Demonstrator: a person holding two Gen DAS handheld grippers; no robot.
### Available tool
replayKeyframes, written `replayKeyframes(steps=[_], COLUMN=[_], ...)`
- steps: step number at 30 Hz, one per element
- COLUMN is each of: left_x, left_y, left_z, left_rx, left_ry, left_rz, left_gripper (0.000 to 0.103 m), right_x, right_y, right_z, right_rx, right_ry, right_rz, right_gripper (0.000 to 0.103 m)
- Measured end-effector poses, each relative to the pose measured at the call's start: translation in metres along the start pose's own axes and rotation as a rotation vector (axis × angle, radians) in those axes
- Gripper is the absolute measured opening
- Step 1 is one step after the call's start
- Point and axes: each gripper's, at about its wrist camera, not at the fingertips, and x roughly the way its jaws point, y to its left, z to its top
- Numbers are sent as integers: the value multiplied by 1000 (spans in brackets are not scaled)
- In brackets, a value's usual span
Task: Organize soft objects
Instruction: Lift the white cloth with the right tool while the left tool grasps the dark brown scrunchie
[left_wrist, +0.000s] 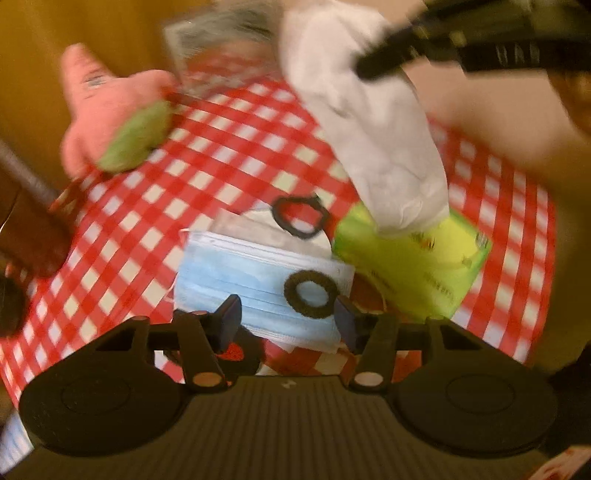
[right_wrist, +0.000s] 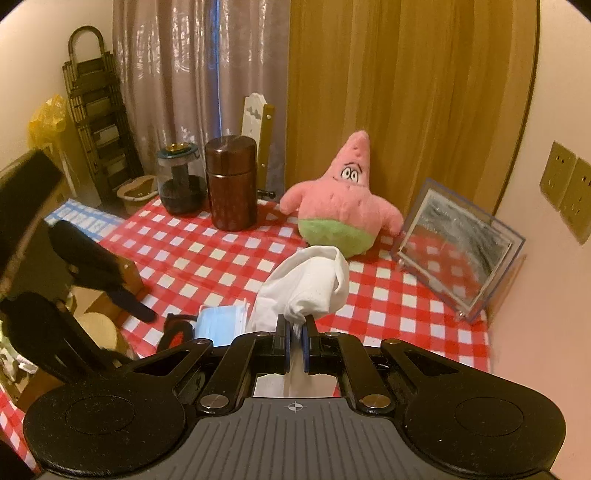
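My right tool (right_wrist: 294, 332) is clamped on a white cloth (right_wrist: 310, 284), its pads pinching a bunched corner while the rest hangs up off the checked surface (right_wrist: 207, 258). From the left camera that same cloth (left_wrist: 369, 122) droops down to a green packet (left_wrist: 413, 258), its lower end touching the packet's top. My left tool (left_wrist: 288, 317) points steeply down with its jaws apart and nothing between the pads; below it lies a stack of blue masks (left_wrist: 258, 280) near the surface's front edge. One black hair tie (left_wrist: 312, 293) sits on the masks, a second tie (left_wrist: 299, 216) lies just behind, on something pale I can't make out in the blur. Over at the back edge the pink starfish plush (right_wrist: 343, 199) sits upright against the curtain, with a clear frame (right_wrist: 458, 247) leaning at the back right corner. A brown canister (right_wrist: 231, 181) and a glass jar (right_wrist: 181, 181) stand toward the back left.
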Motion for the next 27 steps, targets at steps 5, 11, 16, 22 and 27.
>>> replayKeyframes(steps=[5, 11, 16, 22, 27], left_x=[34, 63, 83, 99, 103], left_y=[-6, -3, -4, -7, -9], left_z=[9, 16, 22, 26, 25], left_rx=[142, 221, 260, 284, 276], left_ry=[62, 113, 154, 190, 203], left_rz=[-4, -38, -68, -90, -86], left_gripper=[46, 43, 39, 25, 8], right_x=[11, 21, 18, 11, 12], right_y=[-5, -15, -23, -30, -35], right_z=[-9, -17, -22, -31, -37], right_rx=[12, 37, 82, 113, 136], right_ry=[6, 15, 11, 1, 6], right_rz=[20, 23, -3, -28, -42], right_gripper=[6, 6, 6, 6, 6])
